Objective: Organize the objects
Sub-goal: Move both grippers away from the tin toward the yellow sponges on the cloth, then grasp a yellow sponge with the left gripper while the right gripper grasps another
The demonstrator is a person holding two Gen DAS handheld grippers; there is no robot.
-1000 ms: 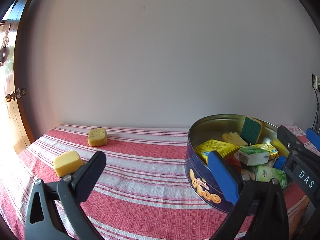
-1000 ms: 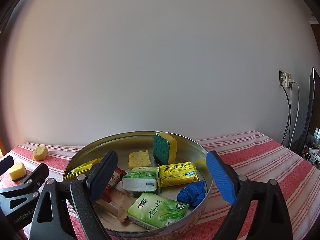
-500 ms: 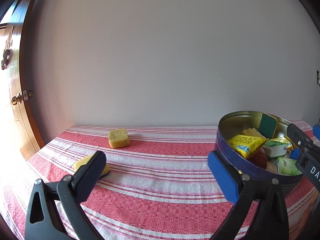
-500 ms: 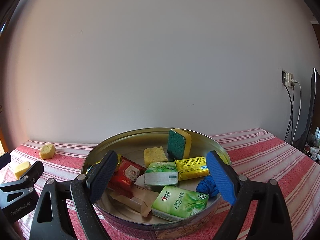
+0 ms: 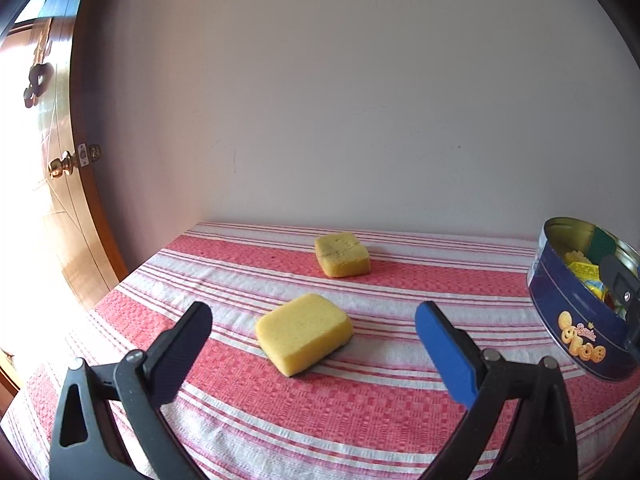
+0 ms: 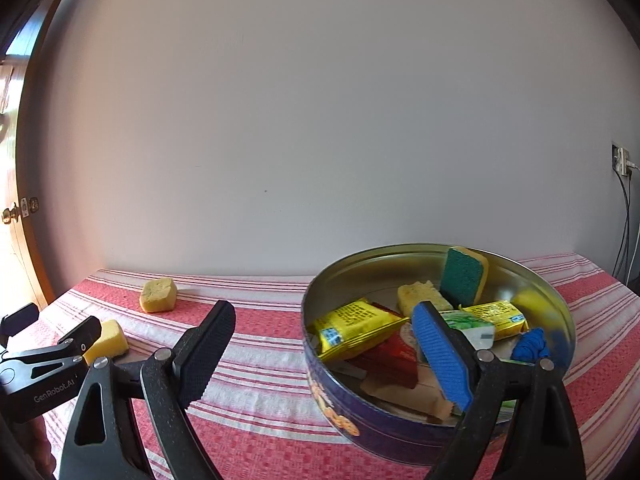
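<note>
A bright yellow sponge (image 5: 304, 333) lies on the red-and-white striped tablecloth (image 5: 360, 412), just ahead of my left gripper (image 5: 312, 320), whose jaws stand open with nothing between them. A duller yellow sponge (image 5: 342, 254) sits farther back near the wall. The blue cookie tin (image 6: 436, 432) holds several packets, a green-and-yellow sponge (image 6: 464, 280) and a blue cloth (image 6: 530, 344). My right gripper (image 6: 324, 324) hovers open at the tin's near left rim, holding nothing. In the right wrist view the left gripper (image 6: 52, 330) shows beside the bright sponge (image 6: 108, 340).
A plain wall runs along the table's far edge. A wooden door (image 5: 48, 184) with a brass knob stands past the table's left edge. A wall socket with cables (image 6: 624, 184) is at the far right. The tin (image 5: 580, 320) sits at the right edge of the left wrist view.
Both grippers have swung left across the table. The bright sponge now sits centred ahead of the left gripper, and the tin has slid to the right in both views.
</note>
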